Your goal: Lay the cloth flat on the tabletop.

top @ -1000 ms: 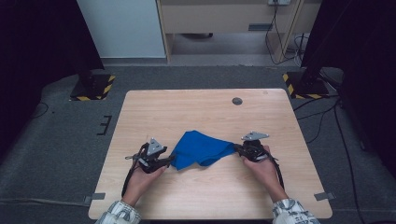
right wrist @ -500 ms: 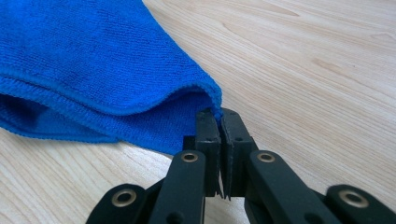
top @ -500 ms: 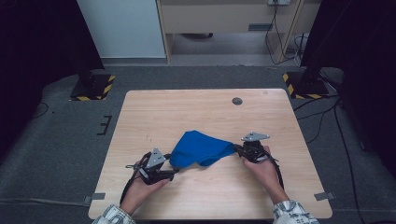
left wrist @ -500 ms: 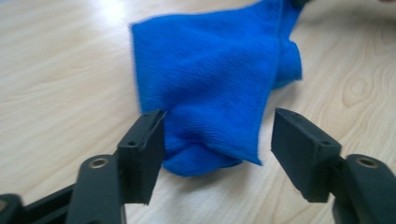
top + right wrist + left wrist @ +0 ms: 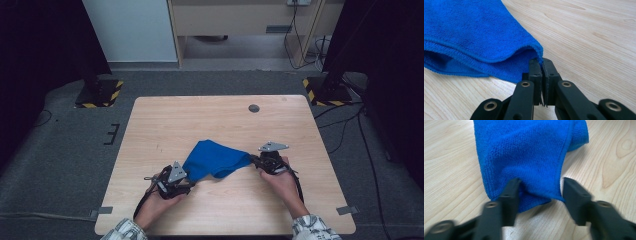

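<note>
One blue cloth (image 5: pixel 216 159), two tools: right (image 5: pixel 541 65) clamped, left (image 5: pixel 540 190) spread.

Overhead view, two close cloth (image 5: pixel 216 159) views

Light wooden table (image 5: pixel 165 125), folded blue cloth (image 5: pixel 215 159), small dark disc, perhaps a grommet (image 5: pixel 254 108)

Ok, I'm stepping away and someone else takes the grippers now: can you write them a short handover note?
Left gripper: open, jaws on either side of the near corner of the blue cloth, not clamped.
Right gripper: shut on the cloth's other corner.
Cloth: folded over in layers on the wooden table, between the two hands.
Done: right corner pinched.
Left: probably close the left jaws on their corner, then carry on with the cloth.
</note>
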Motion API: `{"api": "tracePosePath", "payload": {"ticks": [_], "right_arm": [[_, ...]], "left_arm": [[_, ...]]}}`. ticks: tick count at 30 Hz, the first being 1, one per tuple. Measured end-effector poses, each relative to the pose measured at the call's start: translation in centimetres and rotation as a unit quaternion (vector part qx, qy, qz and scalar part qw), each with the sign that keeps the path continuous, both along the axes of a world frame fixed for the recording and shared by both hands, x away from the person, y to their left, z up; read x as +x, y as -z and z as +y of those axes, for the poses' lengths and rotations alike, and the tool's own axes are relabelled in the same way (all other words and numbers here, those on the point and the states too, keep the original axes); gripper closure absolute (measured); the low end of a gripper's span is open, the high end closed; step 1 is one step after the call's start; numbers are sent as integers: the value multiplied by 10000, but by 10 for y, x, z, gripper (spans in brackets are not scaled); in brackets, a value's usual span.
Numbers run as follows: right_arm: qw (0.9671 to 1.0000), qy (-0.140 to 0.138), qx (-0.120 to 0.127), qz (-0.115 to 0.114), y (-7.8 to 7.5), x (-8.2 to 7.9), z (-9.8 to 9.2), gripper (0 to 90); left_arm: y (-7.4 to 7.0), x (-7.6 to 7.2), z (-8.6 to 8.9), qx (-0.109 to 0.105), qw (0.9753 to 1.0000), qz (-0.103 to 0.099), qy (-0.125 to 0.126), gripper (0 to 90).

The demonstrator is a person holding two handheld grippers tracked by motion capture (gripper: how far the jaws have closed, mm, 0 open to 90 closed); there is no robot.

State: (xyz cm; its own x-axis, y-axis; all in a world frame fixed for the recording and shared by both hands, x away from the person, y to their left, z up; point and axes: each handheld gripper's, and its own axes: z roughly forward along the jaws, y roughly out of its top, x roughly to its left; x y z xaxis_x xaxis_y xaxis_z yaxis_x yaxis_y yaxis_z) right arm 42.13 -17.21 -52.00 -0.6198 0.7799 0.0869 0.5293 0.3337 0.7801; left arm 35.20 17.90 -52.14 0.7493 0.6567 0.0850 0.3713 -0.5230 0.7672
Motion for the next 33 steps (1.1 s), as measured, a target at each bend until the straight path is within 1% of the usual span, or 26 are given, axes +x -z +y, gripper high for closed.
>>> {"api": "tracePosePath", "payload": {"ticks": [2,4,6,7,8,12,15,17,19,21,25,28,33], "right_arm": [[10000,10,21,12,0,0,0,876],[10000,2,12,-12,0,0,0,876],[10000,8,24,5,-1,0,0,876],[10000,11,25,-10,-1,0,0,877],[10000,13,31,-11,-1,0,0,876],[10000,7,26,-39,-3,-1,-1,877],[9999,16,49,-111,-8,-1,-2,877],[9999,6,67,-136,-11,-1,-3,877],[9998,24,179,-93,-15,0,-4,878],[9998,19,98,-184,-20,2,-5,878],[9995,28,116,-301,-34,2,-7,878],[9992,4,88,-382,-45,4,-9,878],[9986,11,89,-513,-62,7,-13,878]], "left_arm": [[-3,1,2,-56,10000,-43,-25,646],[-4,1,3,-63,10000,-56,-42,731],[-7,3,5,-60,9999,-132,-46,824],[-7,3,5,-60,9999,-132,-46,855],[-10,5,6,-163,9997,-170,-47,871],[-17,6,6,-306,9991,-287,-100,881],[-23,8,8,-431,9982,-367,-203,882],[-27,13,9,-483,9977,-409,-260,882],[-30,18,9,-562,9970,-431,-327,882],[-35,23,9,-581,9964,-491,-373,883],[-45,32,11,-760,9939,-579,-549,884],[-54,37,15,-908,9915,-630,-691,883],[-67,48,19,-1005,9888,-680,-871,884]]}}
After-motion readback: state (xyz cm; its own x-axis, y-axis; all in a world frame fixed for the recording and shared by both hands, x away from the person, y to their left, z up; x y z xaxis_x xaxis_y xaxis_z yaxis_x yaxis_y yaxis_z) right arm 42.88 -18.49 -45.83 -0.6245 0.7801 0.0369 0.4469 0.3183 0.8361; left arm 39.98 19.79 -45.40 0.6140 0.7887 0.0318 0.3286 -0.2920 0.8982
